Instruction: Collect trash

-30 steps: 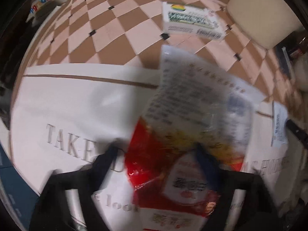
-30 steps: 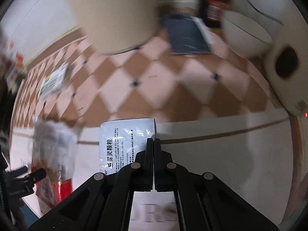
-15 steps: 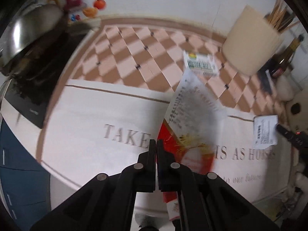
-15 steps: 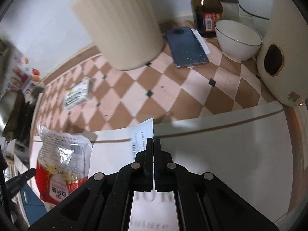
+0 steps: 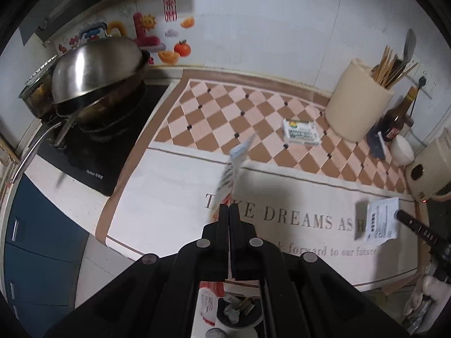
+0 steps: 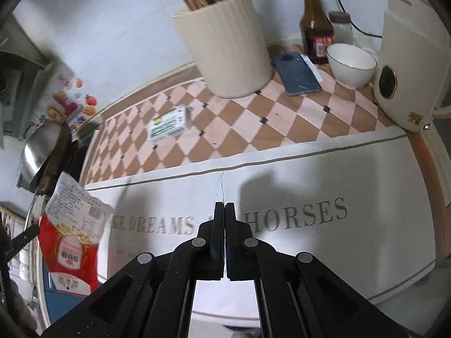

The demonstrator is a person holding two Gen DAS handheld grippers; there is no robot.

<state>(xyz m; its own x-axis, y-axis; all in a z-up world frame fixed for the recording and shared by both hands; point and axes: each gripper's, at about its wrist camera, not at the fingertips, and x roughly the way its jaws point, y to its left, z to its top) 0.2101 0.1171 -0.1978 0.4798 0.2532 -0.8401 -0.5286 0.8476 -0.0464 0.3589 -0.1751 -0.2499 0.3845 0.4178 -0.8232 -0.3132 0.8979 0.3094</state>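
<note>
Between my left fingers (image 5: 229, 211) sits the red-and-white snack bag (image 5: 231, 169), clamped at its lower part and seen edge-on, sticking up past the tips. From the right wrist camera the same bag (image 6: 70, 233) hangs in the air far to the left of my right fingers (image 6: 224, 211), above the desk (image 6: 310, 186) edge, printed side facing this camera. My right fingers are together on a thin white paper sachet: from their own camera only its edge shows as a fine line rising from the tips. From the left wrist camera that sachet (image 5: 380, 219) shows flat-on, far right of my left fingers, pinched at its right side by the right gripper (image 5: 406, 219) tip.

Ahead of both grippers, on the checkered part of the mat (image 5: 225, 118), lies a small white-and-green box (image 5: 301, 131), not touched by anything. Beyond it stands a cream utensil holder (image 5: 358, 107) with chopsticks. Right of that are a dark bottle (image 6: 314, 28), a blue phone (image 6: 298, 74), a white bowl (image 6: 351, 63) and a cream appliance (image 6: 408, 56). Far left of my left fingers a covered wok (image 5: 98, 79) rests on a black cooktop (image 5: 95, 155). Below the left fingers, a small round container (image 5: 239, 309) with scraps; details blurry.
</note>
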